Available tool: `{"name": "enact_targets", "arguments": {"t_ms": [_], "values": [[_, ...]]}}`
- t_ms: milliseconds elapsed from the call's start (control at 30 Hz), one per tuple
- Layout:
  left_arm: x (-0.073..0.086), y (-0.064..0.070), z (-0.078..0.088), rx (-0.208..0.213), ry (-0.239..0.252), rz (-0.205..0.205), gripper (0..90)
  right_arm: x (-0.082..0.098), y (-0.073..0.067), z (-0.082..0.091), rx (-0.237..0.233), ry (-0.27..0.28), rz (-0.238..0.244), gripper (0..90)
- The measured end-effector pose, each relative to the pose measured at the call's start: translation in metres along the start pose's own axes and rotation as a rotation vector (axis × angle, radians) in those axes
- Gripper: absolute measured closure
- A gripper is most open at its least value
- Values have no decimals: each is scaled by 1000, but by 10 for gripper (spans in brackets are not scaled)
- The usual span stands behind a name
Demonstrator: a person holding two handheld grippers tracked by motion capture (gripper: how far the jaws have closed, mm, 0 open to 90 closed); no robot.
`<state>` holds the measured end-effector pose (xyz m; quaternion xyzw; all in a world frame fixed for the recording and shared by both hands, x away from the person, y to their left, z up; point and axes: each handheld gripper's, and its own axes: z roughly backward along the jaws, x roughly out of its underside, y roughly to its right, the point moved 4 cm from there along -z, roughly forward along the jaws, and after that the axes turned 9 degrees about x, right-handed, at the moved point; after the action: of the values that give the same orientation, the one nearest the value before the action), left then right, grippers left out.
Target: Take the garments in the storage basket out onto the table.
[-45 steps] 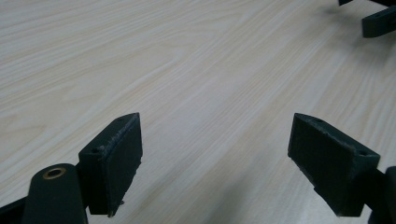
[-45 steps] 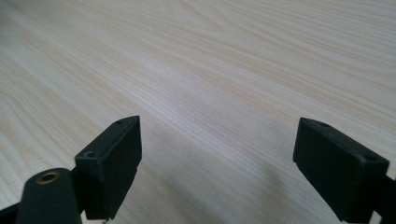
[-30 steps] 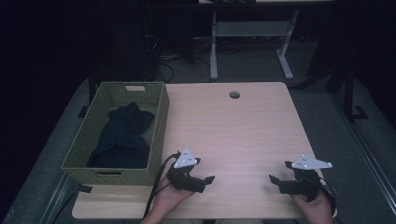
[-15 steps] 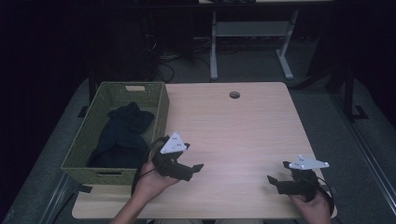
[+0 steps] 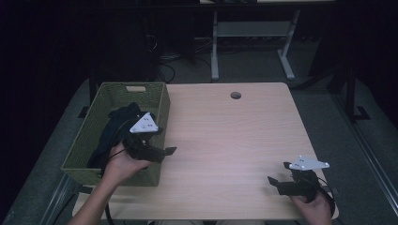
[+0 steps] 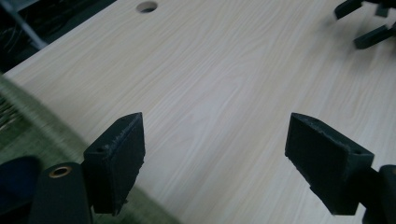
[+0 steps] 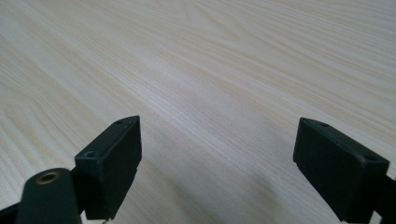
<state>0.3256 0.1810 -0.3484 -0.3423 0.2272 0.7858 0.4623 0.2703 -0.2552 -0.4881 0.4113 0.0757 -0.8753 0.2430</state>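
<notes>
The left claw point(image 5: 159, 140) hangs with its jaws spread wide and nothing between them, at the near right corner of the green woven basket point(image 5: 155, 101), above the basket's right wall. In the left gripper view its two black pads point(image 6: 116, 158) frame bare wood, with the basket's green rim blurred at the lower left. The left hand point(image 5: 119, 164) grips the claw's body from below, the forearm rising from the table's near edge and slanting up toward the basket. Inside the basket lies a heap of dark cloth point(image 5: 117, 124), bunched along the middle and reaching toward the far end; the claw is just beside it, and whether they touch cannot be told. The basket stands on the left part of the pale wooden table point(image 5: 234, 136). The right claw point(image 5: 277, 180) is likewise released and empty, resting low near the table's near right corner, held by the right hand point(image 5: 312, 204), well apart from the basket.
</notes>
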Motion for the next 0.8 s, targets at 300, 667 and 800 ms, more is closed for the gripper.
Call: {"name": "enact_targets", "arguments": {"t_ms": [300,667,800], "values": [[13,-28,27,-66,-29,40,204,-2,-2,-1,-2,1,10,151],[34,-62,38,-118,-63,120,215,-2,-4,0,-7,-1,13,152],[42,-72,41,-130,-60,151,214,-3,-4,0,-8,1,15,151]]}}
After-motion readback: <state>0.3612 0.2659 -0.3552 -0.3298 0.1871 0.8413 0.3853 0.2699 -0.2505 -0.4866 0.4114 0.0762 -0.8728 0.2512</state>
